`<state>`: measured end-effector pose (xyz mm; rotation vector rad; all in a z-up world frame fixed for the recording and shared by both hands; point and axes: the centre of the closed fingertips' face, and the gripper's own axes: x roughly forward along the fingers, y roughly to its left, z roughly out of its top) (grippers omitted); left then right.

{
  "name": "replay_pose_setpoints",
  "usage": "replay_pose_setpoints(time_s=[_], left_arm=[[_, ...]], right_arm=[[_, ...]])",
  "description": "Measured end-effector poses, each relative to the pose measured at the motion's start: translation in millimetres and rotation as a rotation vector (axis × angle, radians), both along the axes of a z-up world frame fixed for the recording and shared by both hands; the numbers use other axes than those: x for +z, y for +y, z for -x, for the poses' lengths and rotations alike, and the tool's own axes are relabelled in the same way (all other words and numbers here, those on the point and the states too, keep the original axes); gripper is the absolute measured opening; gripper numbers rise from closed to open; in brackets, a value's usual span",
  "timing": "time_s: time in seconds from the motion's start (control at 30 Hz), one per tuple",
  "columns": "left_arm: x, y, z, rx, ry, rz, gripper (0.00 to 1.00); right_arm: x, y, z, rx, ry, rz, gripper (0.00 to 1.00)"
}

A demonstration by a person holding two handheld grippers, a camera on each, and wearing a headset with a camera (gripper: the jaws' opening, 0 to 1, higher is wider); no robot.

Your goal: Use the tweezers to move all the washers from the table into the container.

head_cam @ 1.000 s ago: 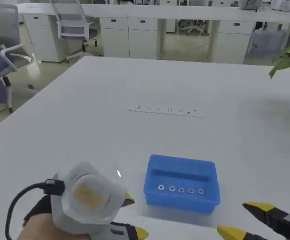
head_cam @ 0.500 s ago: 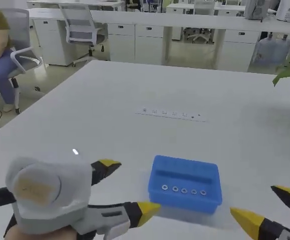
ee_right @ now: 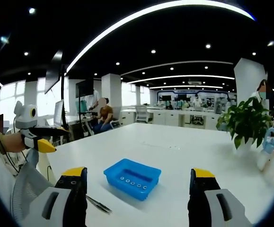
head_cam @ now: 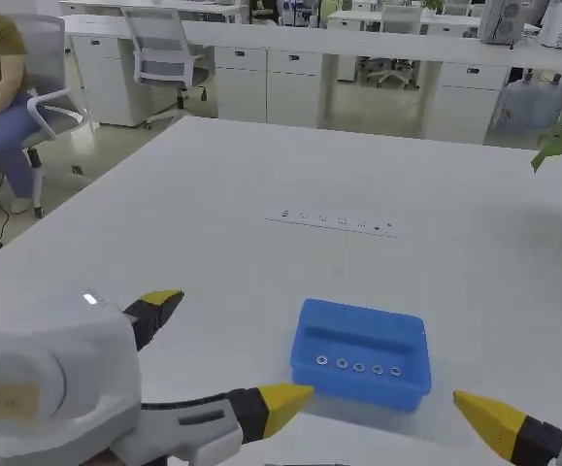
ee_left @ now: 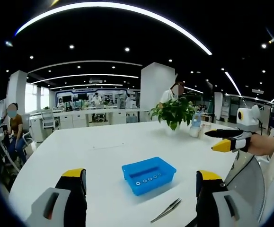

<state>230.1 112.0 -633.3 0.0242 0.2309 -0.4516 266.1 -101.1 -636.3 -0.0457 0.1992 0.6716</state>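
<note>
Above the white table's near edge, left gripper and right gripper both gape wide, empty; the left's jaws stood closer a second ago. Between them sits the blue plastic container, with five small metal washers rowed inside. Both gripper views add slim steel tweezers lying just beside it.

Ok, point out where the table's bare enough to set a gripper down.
Bare: the white table beyond the blue plastic container, up to the faint row of tiny items, and either side of it. Crowded: the near edge, where metal tweezers lie before the container.
</note>
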Motion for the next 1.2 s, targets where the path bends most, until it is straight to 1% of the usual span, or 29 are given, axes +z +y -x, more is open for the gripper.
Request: replay_pose_setpoints(time_s=[0.07,0.13,0.2,0.23,0.3,0.33,0.37,0.4,0.5,0.53,0.6,0.7,0.73,0.8,0.83,0.93,1.03,1.2], left_arm=[[0.7,2.3,1.3,0.008,0.0,0.008,0.99],[4.5,5.0,1.4,0.018,-0.012,0.029,0.99],[9.3,8.6,0.5,0.034,-0.026,0.048,0.99],[10.8,9.8,0.4,0.038,-0.029,0.053,0.99],[15.3,13.5,-0.5,0.057,-0.045,0.065,0.99],[18.2,16.0,-1.4,0.068,-0.055,0.08,0.99],[18.8,17.0,-1.5,0.069,-0.055,0.082,0.99],[19.7,17.4,-1.8,0.071,-0.057,0.08,0.99],[20.6,20.2,-2.4,0.085,-0.065,0.045,0.99],[20.7,20.8,-2.2,0.088,-0.066,0.042,0.99],[20.9,23.5,-2.6,0.092,-0.069,0.046,0.99],[20.6,23.0,-0.7,0.096,-0.061,0.06,0.99],[19.9,22.4,-0.2,0.095,-0.062,0.052,0.99],[14.8,21.8,0.7,0.09,-0.041,0.021,0.99],[15.5,21.0,0.8,0.089,-0.052,0.012,0.99],[14.6,21.3,1.0,0.082,-0.045,0.018,0.99],[16.0,21.4,0.0,0.081,-0.047,0.025,0.99],[14.5,19.5,-2.9,0.072,-0.037,0.016,0.99]], right_arm=[[0.6,-1.2,-0.9,-0.01,-0.006,-0.002,0.94],[1.6,-2.1,-1.8,-0.021,-0.009,-0.01,0.98],[3.5,-2.5,-2.0,-0.027,-0.013,-0.021,0.99],[4.4,-2.5,-2.2,-0.029,-0.016,-0.023,0.99],[5.2,-3.1,-2.8,-0.033,-0.02,-0.022,0.99],[5.4,-3.4,-3.4,-0.034,-0.021,-0.02,0.99],[5.4,-3.5,-3.9,-0.034,-0.019,-0.02,0.99],[5.1,-4.5,-5.0,-0.037,-0.019,-0.021,0.99],[4.5,-5.7,-7.8,-0.04,-0.016,-0.024,0.99],[4.2,-5.6,-8.7,-0.039,-0.015,-0.025,0.99],[2.4,-4.6,-10.5,-0.036,-0.012,-0.019,0.99],[1.1,-2.4,-11.4,-0.028,-0.009,-0.019,0.99],[1.1,-1.9,-11.4,-0.027,-0.008,-0.022,0.99],[1.7,-0.7,-11.8,-0.027,-0.01,-0.029,0.99],[1.4,0.1,-12.5,-0.027,-0.011,-0.03,0.99],[-1.4,2.9,-14.4,-0.021,-0.005,-0.026,0.99],[-3.2,4.2,-14.6,-0.016,0.0,-0.023,0.99],[-6.7,2.6,-16.3,-0.02,0.01,-0.028,0.99]])
